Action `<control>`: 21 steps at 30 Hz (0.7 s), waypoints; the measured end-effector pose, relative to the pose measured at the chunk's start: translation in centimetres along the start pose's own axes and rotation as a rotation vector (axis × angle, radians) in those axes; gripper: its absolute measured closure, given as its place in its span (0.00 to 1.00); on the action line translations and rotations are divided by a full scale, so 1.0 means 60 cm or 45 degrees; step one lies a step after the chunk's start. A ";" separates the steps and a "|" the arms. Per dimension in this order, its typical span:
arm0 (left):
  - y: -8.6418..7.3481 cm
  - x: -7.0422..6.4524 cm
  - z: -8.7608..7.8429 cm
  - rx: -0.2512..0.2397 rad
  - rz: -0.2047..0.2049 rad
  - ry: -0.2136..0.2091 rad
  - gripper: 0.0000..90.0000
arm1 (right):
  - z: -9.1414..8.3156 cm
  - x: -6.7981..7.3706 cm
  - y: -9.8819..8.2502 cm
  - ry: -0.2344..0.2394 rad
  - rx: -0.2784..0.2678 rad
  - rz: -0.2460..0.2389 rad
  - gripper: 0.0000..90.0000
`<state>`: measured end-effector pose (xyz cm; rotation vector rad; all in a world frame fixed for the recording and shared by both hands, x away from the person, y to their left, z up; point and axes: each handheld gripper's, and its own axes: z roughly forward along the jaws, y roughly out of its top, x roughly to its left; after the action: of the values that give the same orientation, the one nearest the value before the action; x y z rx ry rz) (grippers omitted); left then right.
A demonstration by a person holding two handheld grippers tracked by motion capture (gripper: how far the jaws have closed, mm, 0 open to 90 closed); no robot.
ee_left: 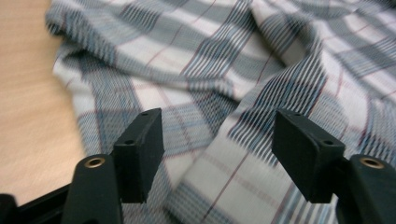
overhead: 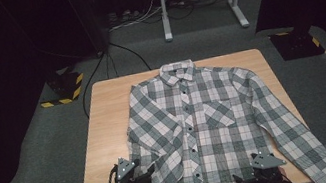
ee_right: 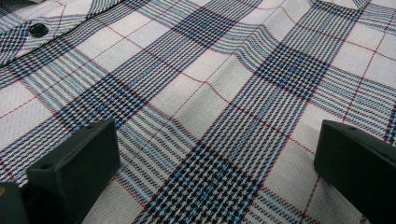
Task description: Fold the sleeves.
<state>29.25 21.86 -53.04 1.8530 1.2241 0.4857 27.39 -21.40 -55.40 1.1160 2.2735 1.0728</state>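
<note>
From the high view, a plaid button-up shirt [overhead: 198, 131] lies flat, front up, on the wooden table [overhead: 106, 127]. The left gripper [overhead: 150, 171] sits at the shirt's folded-in sleeve [overhead: 161, 147]; the right gripper [overhead: 237, 180] rests over the hem.

In the left gripper view, the jaws stand apart, with the rumpled sleeve fabric [ee_left: 219, 140] lying beyond and between them, unpinched; bare table [ee_left: 28, 93] lies off to their left.

In the right gripper view, the jaws gape wide over flat plaid cloth [ee_right: 210, 121], a black button [ee_right: 38, 30] far ahead on their left.
</note>
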 end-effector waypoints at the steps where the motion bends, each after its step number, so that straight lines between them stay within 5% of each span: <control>1: -0.004 0.002 -0.002 0.009 -0.004 0.006 0.40 | 0.000 0.000 0.000 0.000 0.000 0.000 0.00; 8: -0.026 0.004 -0.003 0.095 0.017 0.041 0.49 | 0.000 0.000 0.000 0.000 0.000 -0.001 0.00; 14: -0.034 -0.005 -0.009 0.090 0.052 0.082 0.67 | 0.000 0.000 0.000 0.000 0.000 -0.001 0.00; 21: -0.037 -0.005 -0.011 0.077 0.047 0.061 0.89 | 0.000 0.000 0.000 0.000 0.000 -0.003 0.00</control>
<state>27.43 22.26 -54.42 1.9274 1.2509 0.5213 27.39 -21.41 -55.41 1.1126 2.2742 1.0722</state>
